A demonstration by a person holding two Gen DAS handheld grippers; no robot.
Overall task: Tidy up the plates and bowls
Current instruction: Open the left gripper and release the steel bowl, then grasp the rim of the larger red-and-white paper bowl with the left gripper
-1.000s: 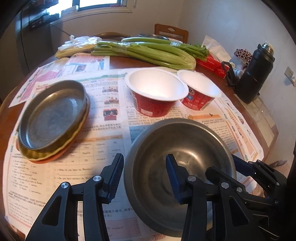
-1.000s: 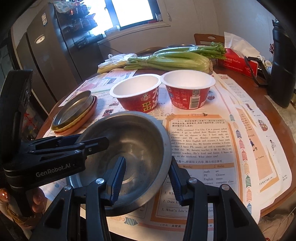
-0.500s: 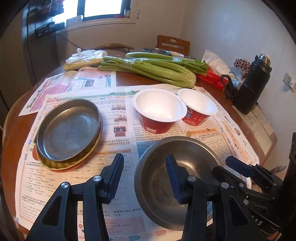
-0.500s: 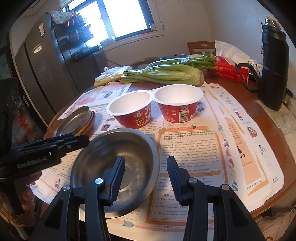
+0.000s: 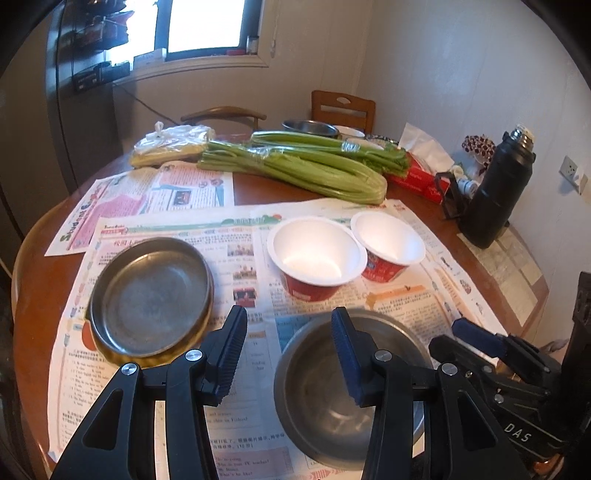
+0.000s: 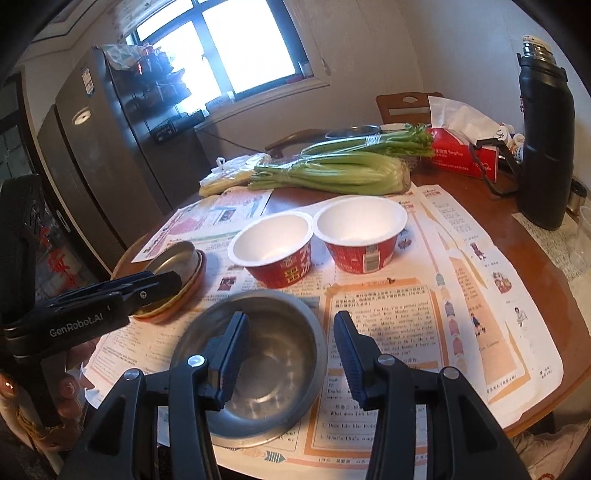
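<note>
Round dull steel bowl (image 6: pixel 255 365), scuffed and empty, upright on newspaper near the surface's front edge. Left tongs (image 5: pixel 288 354) and right tongs (image 6: pixel 291 354) spread, pinching nothing.

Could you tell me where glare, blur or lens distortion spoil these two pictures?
Left wrist view: the window is blown out white, the steel bowl has a smeared far rim, and dark fisheye corners bend the walls. Right wrist view: window glare hazes the fridge top.
</note>
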